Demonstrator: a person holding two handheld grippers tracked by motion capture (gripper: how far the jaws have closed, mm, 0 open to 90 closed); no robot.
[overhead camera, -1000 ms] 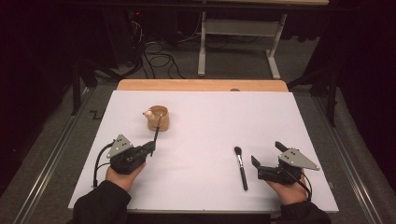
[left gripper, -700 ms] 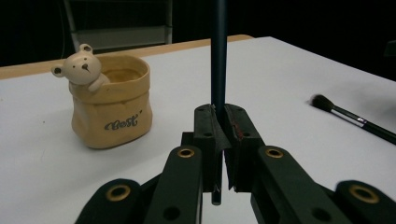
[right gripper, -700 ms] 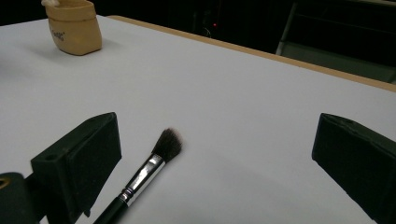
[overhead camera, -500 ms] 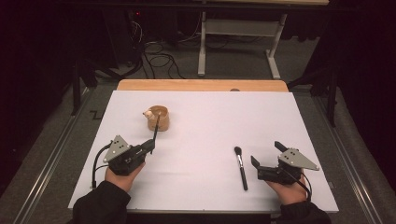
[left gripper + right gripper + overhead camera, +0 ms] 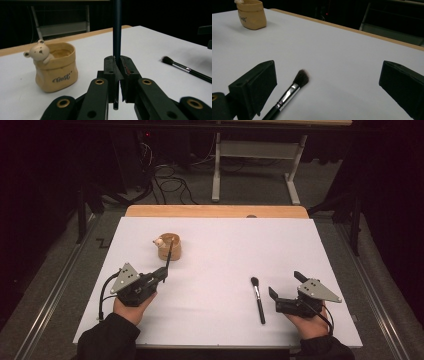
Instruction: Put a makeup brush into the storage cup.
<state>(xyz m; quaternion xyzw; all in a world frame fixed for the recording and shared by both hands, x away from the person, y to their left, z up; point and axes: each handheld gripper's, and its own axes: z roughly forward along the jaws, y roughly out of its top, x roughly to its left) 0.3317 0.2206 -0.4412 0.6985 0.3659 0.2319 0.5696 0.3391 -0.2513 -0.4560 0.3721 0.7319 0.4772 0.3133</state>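
My left gripper [image 5: 162, 273] [image 5: 117, 60] is shut on a thin dark stick [image 5: 168, 259] [image 5: 116, 30], held nearly upright. The stick's top end lies over the cup's front rim in the high view. The tan cup [image 5: 170, 248] [image 5: 56, 72] [image 5: 252, 13], with a small bear figure on its rim, stands just beyond that gripper. A black makeup brush [image 5: 258, 299] [image 5: 294, 86] [image 5: 185, 68] lies flat on the white table [image 5: 220, 250]. My right gripper [image 5: 286, 285] [image 5: 328, 75] sits open just right of the brush, nothing between its jaws.
A wooden strip [image 5: 215, 211] runs along the table's far edge. Beyond it are a desk frame [image 5: 255, 155] and cables on the floor [image 5: 170, 180]. Metal rails [image 5: 47, 295] flank the table.
The left gripper has drifted very slightly with the stick in it. The right gripper and the brush have stayed put.
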